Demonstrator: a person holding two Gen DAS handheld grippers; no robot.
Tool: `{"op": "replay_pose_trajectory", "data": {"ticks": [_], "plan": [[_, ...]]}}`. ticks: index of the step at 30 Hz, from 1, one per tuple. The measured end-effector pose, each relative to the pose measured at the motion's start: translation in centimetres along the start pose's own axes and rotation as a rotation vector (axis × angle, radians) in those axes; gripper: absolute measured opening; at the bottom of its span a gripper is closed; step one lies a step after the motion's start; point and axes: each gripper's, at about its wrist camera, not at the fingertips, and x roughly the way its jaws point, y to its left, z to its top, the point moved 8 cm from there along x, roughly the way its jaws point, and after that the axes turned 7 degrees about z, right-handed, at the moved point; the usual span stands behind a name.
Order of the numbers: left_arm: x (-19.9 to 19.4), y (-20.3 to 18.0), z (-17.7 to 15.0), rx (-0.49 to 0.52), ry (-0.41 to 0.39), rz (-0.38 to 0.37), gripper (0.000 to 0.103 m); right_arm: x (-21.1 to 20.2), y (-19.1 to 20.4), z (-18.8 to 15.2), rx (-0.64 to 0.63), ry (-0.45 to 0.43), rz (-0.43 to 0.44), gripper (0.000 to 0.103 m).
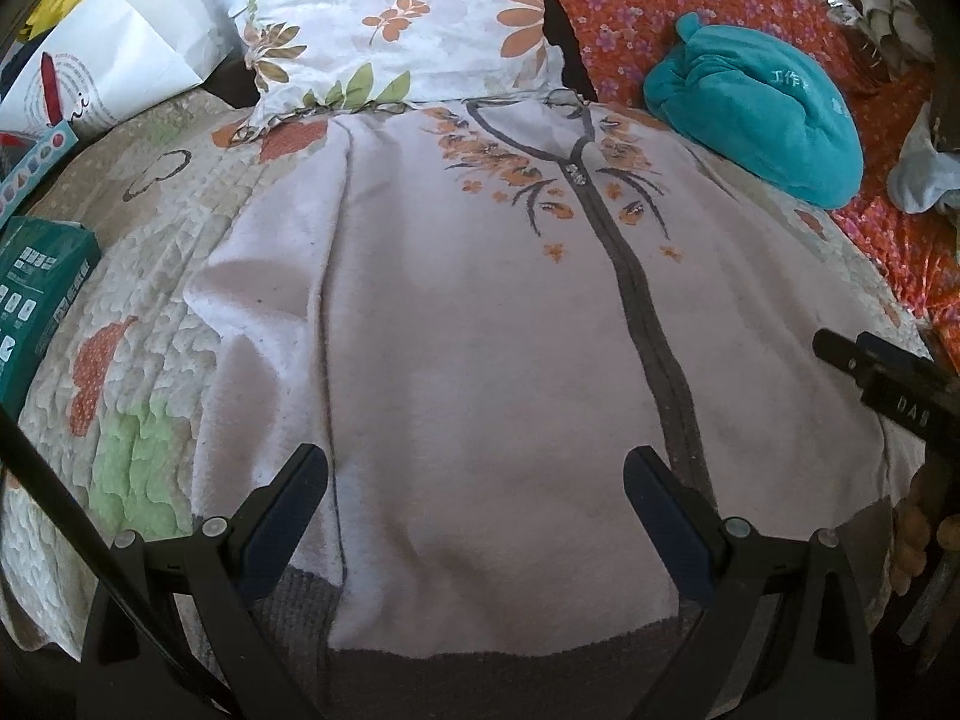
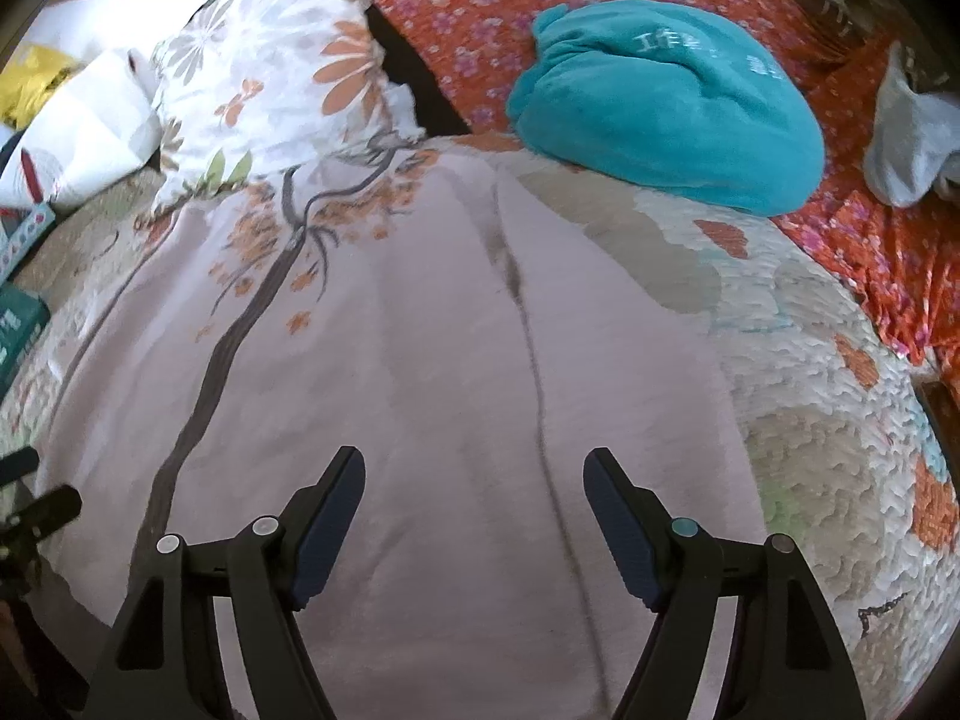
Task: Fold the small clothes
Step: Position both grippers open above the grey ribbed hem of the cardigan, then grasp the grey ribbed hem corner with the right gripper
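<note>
A pale pink fleece garment (image 1: 468, 324) with a dark grey front zip band, grey hem and orange flower embroidery lies spread flat on the bed; it also shows in the right wrist view (image 2: 420, 360). My left gripper (image 1: 477, 468) is open and empty, just above the garment's lower part near the hem. My right gripper (image 2: 474, 471) is open and empty over the garment's right half, by a side seam. The right gripper's tip shows in the left wrist view (image 1: 870, 372) at the garment's right edge.
A quilted bedspread (image 2: 810, 420) lies under the garment. A floral pillow (image 1: 396, 18) sits at the garment's neck. A teal bundled towel (image 2: 666, 108) lies on an orange flowered sheet (image 1: 660, 0) to the right. A green box (image 1: 36, 300) and white bag (image 1: 114, 54) lie left.
</note>
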Motion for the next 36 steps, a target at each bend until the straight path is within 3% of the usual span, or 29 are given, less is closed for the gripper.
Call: {"op": "replay_pose_trajectory", "data": {"ticks": [8,13,17,20,23,27,30,32,35,36], "plan": [[0.0,0.0,-0.1,-0.011,0.009,-0.014,0.099,-0.4,-1.3,0.2,0.053,-0.014,0.013,0.074],[-0.4,0.5,0.2,-0.032,0.001,-0.018,0.099,-3.5,-6.3,0.9,0.130,-0.085,-0.028,0.074],[-0.5,0.8,0.4,-0.053,0.011,-0.045,0.099,-5.7,-10.4,-0.8,0.151,-0.090,-0.104,0.074],[-0.4,0.6,0.3,-0.056,0.018,-0.057,0.099,-5.8,-11.8,-3.1,0.186,-0.049,-0.081,0.074],[-0.5,0.5,0.4,-0.049,0.016,-0.054,0.099,-5.7,-11.4,-4.9,0.170,-0.008,-0.057,0.074],[-0.6,0.7,0.4,-0.050,0.005,-0.043,0.099,-6.2,-8.1,-6.1,0.059,0.026,0.000,0.074],[-0.5,1.0,0.3,-0.066,0.013,-0.049,0.099,-5.8,-6.5,-7.4,-0.015,0.071,-0.008,0.074],[-0.5,1.1,0.3,-0.073,0.017,-0.053,0.099,-5.3,-6.5,-7.9,-0.033,0.085,-0.025,0.065],[-0.6,1.1,0.3,-0.075,0.014,-0.053,0.099,-4.7,-7.0,-7.9,-0.034,0.103,-0.036,0.031],[-0.7,1.1,0.3,-0.075,0.011,-0.053,0.099,-4.8,-7.3,-7.8,-0.031,0.102,-0.052,0.011]]}}
